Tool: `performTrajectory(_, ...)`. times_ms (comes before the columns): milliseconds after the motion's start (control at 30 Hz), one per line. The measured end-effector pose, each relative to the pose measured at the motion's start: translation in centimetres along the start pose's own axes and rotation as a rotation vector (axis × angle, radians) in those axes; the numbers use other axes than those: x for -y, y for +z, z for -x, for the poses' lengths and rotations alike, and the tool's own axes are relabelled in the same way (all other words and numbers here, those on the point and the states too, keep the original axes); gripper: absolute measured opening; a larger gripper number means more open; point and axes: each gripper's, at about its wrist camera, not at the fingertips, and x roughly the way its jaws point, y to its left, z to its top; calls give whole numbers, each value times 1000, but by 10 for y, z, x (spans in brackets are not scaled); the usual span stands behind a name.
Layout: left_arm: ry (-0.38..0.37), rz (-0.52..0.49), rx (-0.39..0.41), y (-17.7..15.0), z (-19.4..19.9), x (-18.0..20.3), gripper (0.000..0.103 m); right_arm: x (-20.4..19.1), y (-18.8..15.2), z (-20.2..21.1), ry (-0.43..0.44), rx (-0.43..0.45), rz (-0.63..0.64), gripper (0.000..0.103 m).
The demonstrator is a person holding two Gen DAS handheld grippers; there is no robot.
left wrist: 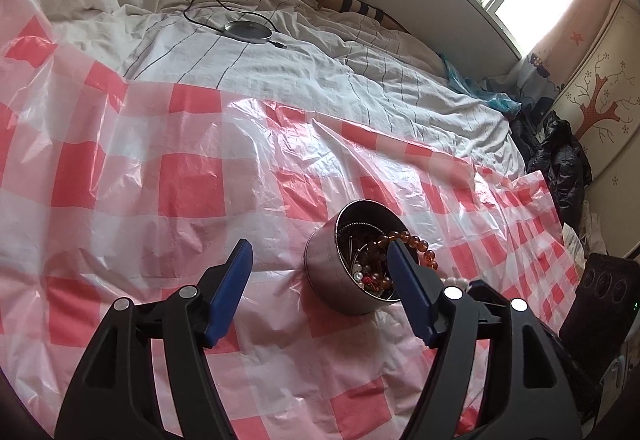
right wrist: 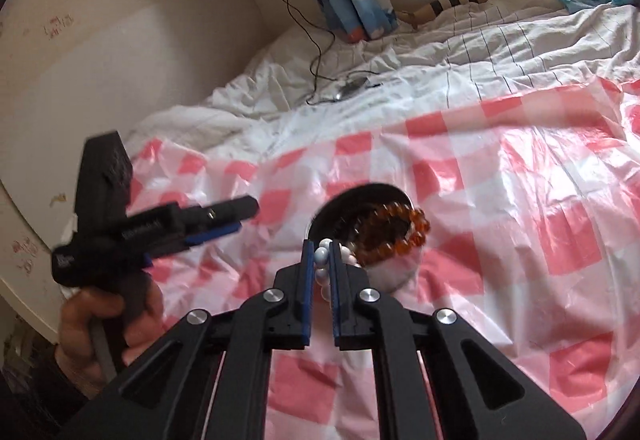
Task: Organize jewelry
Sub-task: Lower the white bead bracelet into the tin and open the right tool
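The right gripper (right wrist: pixel 322 260) is clenched on a white bead bracelet (right wrist: pixel 322 255), its 2 blue-padded jaws nearly closed with a pale bead pinched between them right at the near rim of the round metal tin (right wrist: pixel 320 217); the grip looks chosen to carry the strand over the tin's mouth, though whether it is going in or coming out cannot be read from this moment alone. The tin stands upright on the red-and-white checked plastic sheet (left wrist: pixel 188 183) spread over the bed, probably laid there so small pieces show up and do not sink into the white striped bedding (left wrist: pixel 280 59). An amber bead bracelet (left wrist: pixel 416 244) is draped over the tin's rim, part inside and part hanging outside, so it is only half stowed. The left gripper (left wrist: pixel 318 254) is released, jaws wide apart and holding nothing, hovering just beside the tin as if ready to steady it or take the next piece. In the left wrist view its right jaw covers part of the tin's mouth, and only a few white beads peep out behind it. The tin's contents are a dark tangle of beads and pins too small to sort by type. In the right wrist view most of the white strand is hidden between the jaws, and the left gripper is motion-blurred. A silver disc with a black cable (left wrist: pixel 246 29) lies far back on the bedding.
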Motion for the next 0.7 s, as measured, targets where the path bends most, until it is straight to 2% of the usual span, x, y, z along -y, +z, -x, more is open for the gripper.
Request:
performTrajectory(133,-7,-2,-6,-1,-3,3,67,-2,22,-21,50,1,-41,8)
performTrajectory(167,-6,-6,-7,-1,-3,4,68,-1,25,-28,41,-12,-47,8)
performTrajectory(233,-5,-5,-10,-1,-4,4,69,5,26,-36,-31,-31,-64,9)
performTrajectory(300,-3,0,-12,-1,-5,2,70,17,24,-32,-105,-12,-100,21)
performTrajectory(333,-3,1,-13,-1,-4,2,70,24,21,-28,-145,12,-120,37)
performTrajectory(367,-2,2,-12,-1,-4,1,70,32,19,-22,-194,35,-146,44)
performTrajectory(467,2,11,-9,-1,-3,0,72,56,9,-18,-230,16,-238,44)
performTrajectory(567,2,16,-10,-2,-2,-2,74,69,0,-26,-185,-28,-312,44)
performTrajectory(700,8,12,-13,-2,-2,-2,74,44,1,-36,-147,-40,-212,44)
